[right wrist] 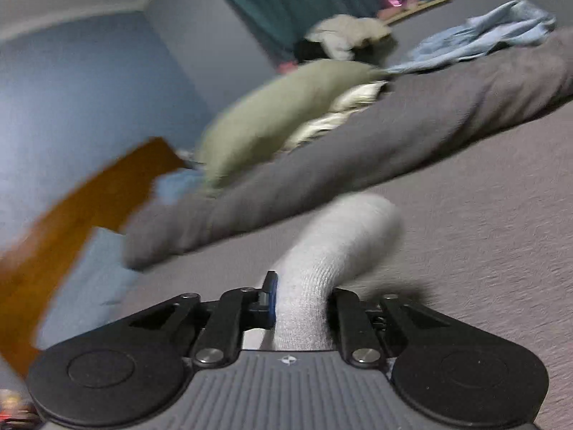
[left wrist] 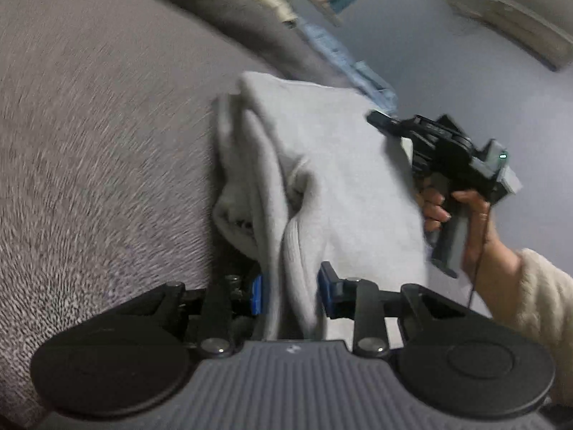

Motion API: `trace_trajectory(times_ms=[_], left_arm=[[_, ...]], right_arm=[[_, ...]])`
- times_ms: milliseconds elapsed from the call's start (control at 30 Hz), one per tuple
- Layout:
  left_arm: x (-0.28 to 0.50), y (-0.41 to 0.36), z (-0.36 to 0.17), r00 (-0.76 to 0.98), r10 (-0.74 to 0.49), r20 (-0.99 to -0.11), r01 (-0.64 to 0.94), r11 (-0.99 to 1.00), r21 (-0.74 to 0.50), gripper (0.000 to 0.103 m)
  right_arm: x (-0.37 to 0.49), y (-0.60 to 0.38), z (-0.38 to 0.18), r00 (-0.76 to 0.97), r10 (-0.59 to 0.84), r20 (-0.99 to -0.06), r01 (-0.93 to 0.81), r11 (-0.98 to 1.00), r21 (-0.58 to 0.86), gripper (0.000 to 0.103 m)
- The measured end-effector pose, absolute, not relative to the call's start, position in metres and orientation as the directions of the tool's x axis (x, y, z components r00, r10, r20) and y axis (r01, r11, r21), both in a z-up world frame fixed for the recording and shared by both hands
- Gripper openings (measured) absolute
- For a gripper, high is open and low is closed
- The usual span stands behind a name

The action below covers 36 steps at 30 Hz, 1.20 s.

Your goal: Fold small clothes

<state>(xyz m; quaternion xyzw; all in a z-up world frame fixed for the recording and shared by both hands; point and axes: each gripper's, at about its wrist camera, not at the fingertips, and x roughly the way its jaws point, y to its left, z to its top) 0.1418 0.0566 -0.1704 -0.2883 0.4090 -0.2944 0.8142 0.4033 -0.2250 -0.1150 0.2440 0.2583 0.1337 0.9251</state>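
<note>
Grey bed (left wrist: 89, 143) fills most of both views. Along its far side lies a rolled dark-grey duvet (right wrist: 358, 165), w/ a green pillow (right wrist: 279, 118) and a cream one (right wrist: 343, 107) behind it. A light-blue cloth (right wrist: 476, 36) sits crumpled on the duvet's far end, a beige heap (right wrist: 343, 36) beyond that. Teal curtain (right wrist: 315, 0) in the background, orange-brown headboard (right wrist: 82, 211) at left of the right wrist view. All blurred. Nothing lies between the grippers and the garment.

Task item: a light-grey garment (left wrist: 333, 165), knit, ribbed at the edge. Left wrist view: it stretches away from the left gripper (left wrist: 290, 294) up toward mid-frame, long axis roughly front-to-back, folds bunched on its left side; it hangs just over the bed. Right gripper (left wrist: 379, 118) is at the garment's right edge, held by a hand (left wrist: 462, 215) w/ a cream sleeve (left wrist: 544, 297).

Left fingers (left wrist: 327, 286): clamped on a bunched ribbed fold, blue pads on both sides of it.

Right wrist view: a ribbed tube of the same garment runs from the right gripper fwd, curving right, its rounded end over the bed. Right fingers (right wrist: 270, 297) clamped on it, cloth filling the gap.

No containers in view.
</note>
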Motion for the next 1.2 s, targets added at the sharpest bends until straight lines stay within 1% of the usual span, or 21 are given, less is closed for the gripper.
trace_trajectory(times_ms=[33,67,100,133,233,333,367,433,500,600,700,733,767,800,833,900,1000,1033,1133,1167,1200], left_arm=[[0.146,0.055,-0.176,0.481,-0.718,-0.503,0.222,0.655,-0.722,0.029],[0.146,0.055,-0.178,0.479,-0.721,-0.500,0.212,0.648,-0.731,0.031],[0.144,0.055,-0.178,0.483,-0.720,-0.498,0.214,0.649,-0.730,0.031],[0.143,0.054,-0.177,0.483,-0.713,-0.508,0.223,0.662,-0.715,0.031],[0.142,0.043,-0.171,0.477,-0.696,-0.536,0.266,0.696,-0.667,0.032],[0.149,0.035,-0.167,0.472,-0.688,-0.551,0.265,0.707,-0.656,0.032],[0.149,0.034,-0.166,0.472,-0.684,-0.556,0.267,0.712,-0.650,0.032],[0.154,0.027,-0.163,0.472,-0.677,-0.565,0.272,0.722,-0.636,0.032],[0.154,0.029,-0.162,0.471,-0.672,-0.572,0.262,0.725,-0.636,0.032],[0.144,0.038,-0.168,0.468,-0.672,-0.574,0.228,0.719,-0.657,0.032],[0.136,0.044,-0.175,0.456,-0.686,-0.567,0.174,0.694,-0.699,0.032],[0.133,0.043,-0.176,0.453,-0.693,-0.561,0.158,0.681,-0.715,0.032],[0.131,0.041,-0.177,0.447,-0.703,-0.553,0.149,0.668,-0.729,0.032],[0.132,0.038,-0.176,0.439,-0.710,-0.550,0.149,0.661,-0.735,0.032],[0.131,0.035,-0.172,0.442,-0.706,-0.553,0.156,0.668,-0.728,0.032],[0.132,0.025,-0.161,0.445,-0.717,-0.537,0.188,0.661,-0.727,0.032],[0.133,0.005,-0.146,0.429,-0.738,-0.520,0.245,0.650,-0.720,0.032],[0.132,0.000,-0.144,0.412,-0.741,-0.530,0.254,0.652,-0.714,0.032],[0.129,-0.014,-0.152,0.395,-0.684,-0.613,0.296,0.726,-0.620,0.033],[0.127,-0.014,-0.155,0.409,-0.670,-0.620,0.319,0.741,-0.590,0.038],[0.125,-0.012,-0.156,0.436,-0.660,-0.611,0.331,0.750,-0.573,0.041]], right_arm=[[0.409,-0.229,-0.120,0.821,0.317,-0.475,-0.047,0.867,0.496,0.067],[0.411,-0.234,-0.127,0.815,0.243,-0.527,0.038,0.884,0.466,0.078],[0.409,-0.236,-0.132,0.820,0.188,-0.541,0.084,0.895,0.439,0.083],[0.405,-0.241,-0.137,0.815,0.175,-0.552,0.093,0.901,0.424,0.082],[0.400,-0.254,-0.143,0.751,0.195,-0.630,0.111,0.904,0.412,0.082],[0.378,-0.259,-0.139,0.703,0.229,-0.673,0.085,0.912,0.401,0.083],[0.369,-0.258,-0.138,0.683,0.246,-0.687,0.084,0.909,0.409,0.083],[0.339,-0.259,-0.139,0.627,0.334,-0.704,0.066,0.878,0.475,0.083],[0.312,-0.255,-0.143,0.567,0.406,-0.716,0.049,0.851,0.522,0.083],[0.277,-0.249,-0.159,0.504,0.467,-0.726,0.032,0.830,0.556,0.083],[0.264,-0.251,-0.175,0.532,0.518,-0.670,0.056,0.768,0.638,0.083],[0.268,-0.249,-0.176,0.517,0.544,-0.661,0.061,0.746,0.663,0.072],[0.268,-0.248,-0.175,0.496,0.575,-0.651,0.042,0.733,0.679,0.064],[0.270,-0.244,-0.172,0.477,0.594,-0.648,0.020,0.730,0.683,0.062],[0.271,-0.238,-0.166,0.477,0.580,-0.660,-0.002,0.751,0.660,0.050],[0.269,-0.234,-0.149,0.482,0.590,-0.647,-0.065,0.761,0.646,0.042],[0.263,-0.256,-0.129,0.526,0.615,-0.588,-0.068,0.719,0.691,0.040],[0.262,-0.261,-0.125,0.540,0.608,-0.582,-0.066,0.720,0.691,0.040],[0.262,-0.271,-0.133,0.512,0.588,-0.625,-0.013,0.734,0.679,0.041],[0.260,-0.267,-0.139,0.498,0.573,-0.650,-0.004,0.752,0.659,0.043],[0.258,-0.264,-0.141,0.489,0.552,-0.675,-0.006,0.777,0.630,0.050]])
